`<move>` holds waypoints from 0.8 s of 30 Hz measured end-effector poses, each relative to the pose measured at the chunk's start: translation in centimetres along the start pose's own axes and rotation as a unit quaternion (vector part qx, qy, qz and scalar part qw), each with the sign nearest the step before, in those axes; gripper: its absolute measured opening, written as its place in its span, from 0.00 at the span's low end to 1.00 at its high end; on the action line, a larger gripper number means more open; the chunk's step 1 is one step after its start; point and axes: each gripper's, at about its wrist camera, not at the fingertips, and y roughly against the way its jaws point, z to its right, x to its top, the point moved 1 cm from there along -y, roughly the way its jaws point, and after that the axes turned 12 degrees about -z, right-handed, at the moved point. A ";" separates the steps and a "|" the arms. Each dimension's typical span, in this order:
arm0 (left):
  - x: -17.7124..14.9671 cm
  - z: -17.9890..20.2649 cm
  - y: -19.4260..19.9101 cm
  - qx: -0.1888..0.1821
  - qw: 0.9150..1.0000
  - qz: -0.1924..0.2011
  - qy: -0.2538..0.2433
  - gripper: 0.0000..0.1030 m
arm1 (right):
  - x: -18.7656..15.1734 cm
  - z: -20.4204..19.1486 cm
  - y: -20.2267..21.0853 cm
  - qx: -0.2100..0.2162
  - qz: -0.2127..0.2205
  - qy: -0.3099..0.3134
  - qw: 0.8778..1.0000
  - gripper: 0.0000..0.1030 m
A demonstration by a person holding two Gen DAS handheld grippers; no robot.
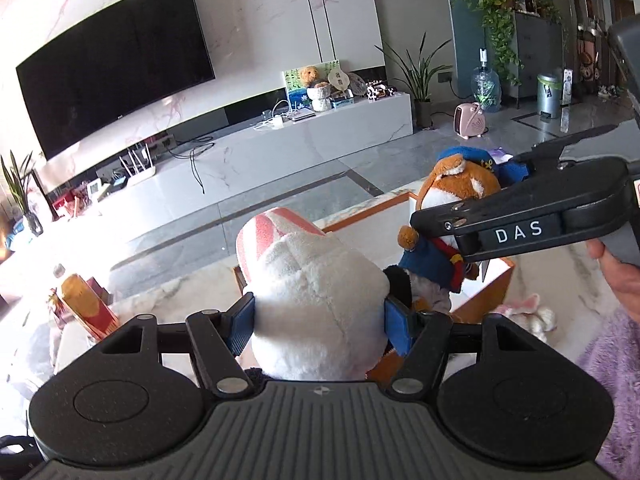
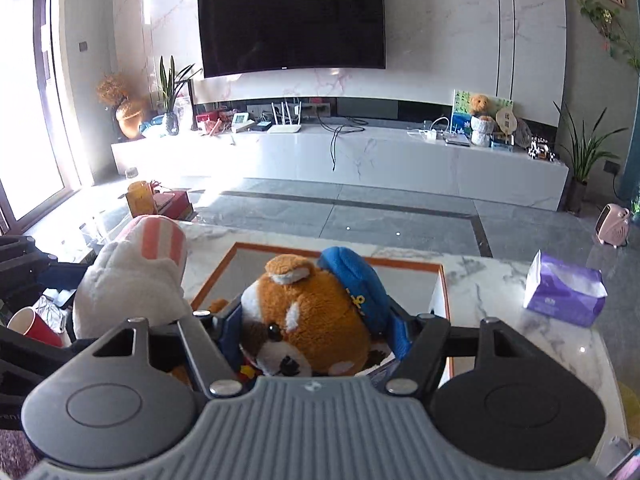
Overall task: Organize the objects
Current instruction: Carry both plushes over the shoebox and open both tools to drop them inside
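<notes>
1. White plush toy with pink-striped ears (image 1: pixel 316 300): soft, light and squashy, with a pile that gives under pressure. It is clamped across its round middle by the left gripper (image 1: pixel 320 318), whose jaws are closed on it, blue pads sunk into the fur. It is held above the white marble desk (image 1: pixel 160 296).
2. Orange-rimmed white tray (image 2: pixel 436 280): set on the desk, below both toys.
3. Orange-and-white plush animal in a blue sailor cap and jacket (image 2: pixel 308 320): equally soft and light, unlikely to break. The right gripper (image 2: pixel 316 336) has its jaws pressed on the head; the loose cap may slip, so the head or body is the safer hold.
4. Purple tissue pack (image 2: pixel 564 294): on the desk, well right of the tray.
</notes>
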 end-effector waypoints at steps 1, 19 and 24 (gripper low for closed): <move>0.5 -0.1 -0.5 0.007 1.000 0.000 -0.009 0.74 | 0.8 0.0 -0.5 0.000 0.005 0.002 1.000 0.68; 0.1 0.9 -13.5 0.012 0.979 -0.159 -0.131 0.76 | 1.2 1.7 -17.8 0.049 -0.206 0.019 0.977 0.68; 0.2 0.9 -15.1 0.009 0.965 -0.188 -0.181 0.77 | 0.8 1.6 -20.1 0.054 -0.252 0.022 0.966 0.69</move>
